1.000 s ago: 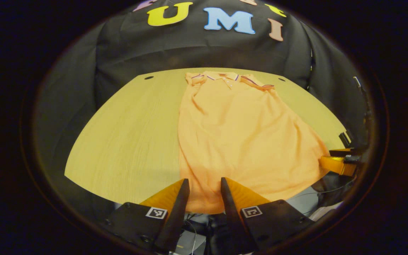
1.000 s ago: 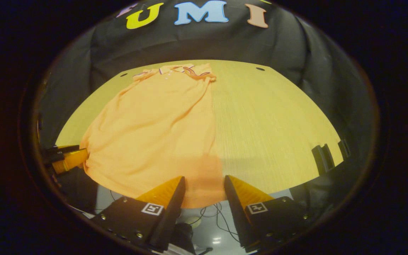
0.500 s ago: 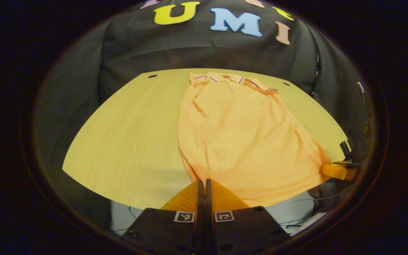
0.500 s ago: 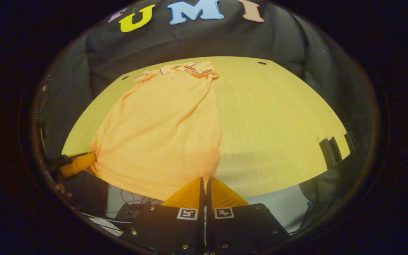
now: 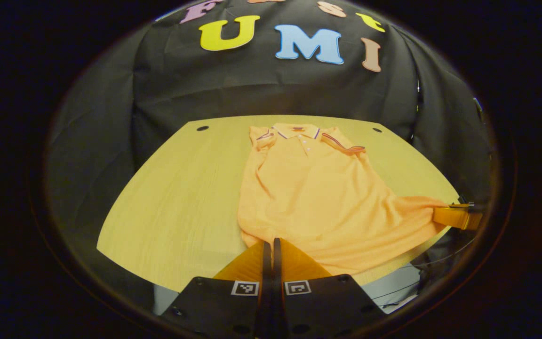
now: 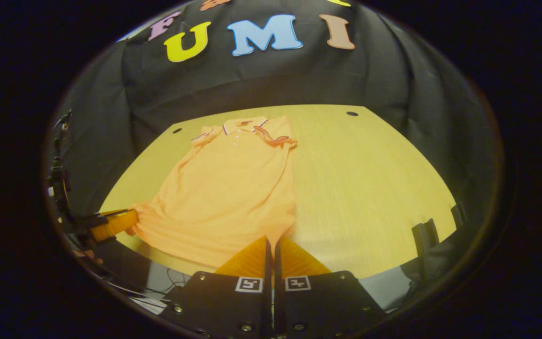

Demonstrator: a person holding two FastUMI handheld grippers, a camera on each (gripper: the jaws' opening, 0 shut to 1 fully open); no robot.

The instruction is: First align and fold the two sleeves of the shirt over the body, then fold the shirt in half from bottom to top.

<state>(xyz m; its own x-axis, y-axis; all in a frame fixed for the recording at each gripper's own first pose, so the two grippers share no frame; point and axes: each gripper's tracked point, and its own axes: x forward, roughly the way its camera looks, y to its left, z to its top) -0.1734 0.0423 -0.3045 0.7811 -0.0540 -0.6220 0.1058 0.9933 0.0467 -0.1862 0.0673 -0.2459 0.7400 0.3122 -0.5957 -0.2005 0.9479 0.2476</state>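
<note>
**Inspector:** Where does the garment lie?

**Assistant:** The orange polo shirt (image 5: 318,193) lies flat on the light wooden table (image 5: 177,197), collar (image 5: 297,132) toward the booth's black wall, hem toward the near edge. Both sleeves (image 5: 341,142) already sit folded in over the body, so I judge the first stage done.

**Inspector:** State of the left gripper?

**Assistant:** The left gripper (image 5: 269,244) has its jaws pressed together, pinching the hem at the shirt's left bottom corner. The cloth bunches toward its fingertips, which suggests a firm hold.

**Inspector:** And the right?

**Assistant:** The right gripper (image 6: 271,241) is likewise closed, on the opposite hem corner. In the left gripper view it appears at the table's right edge (image 5: 457,216), with fabric drawn to a point at its tip.

**Inspector:** Why one at each corner?

**Assistant:** In my judgement, to carry the hem evenly toward the collar for the bottom-to-top fold. Holding both corners keeps the edge straight.

**Inspector:** Risks?

**Assistant:** Uneven lifting could skew the fold or disturb the tucked sleeves. The hem already puckers between the two grips.
</note>
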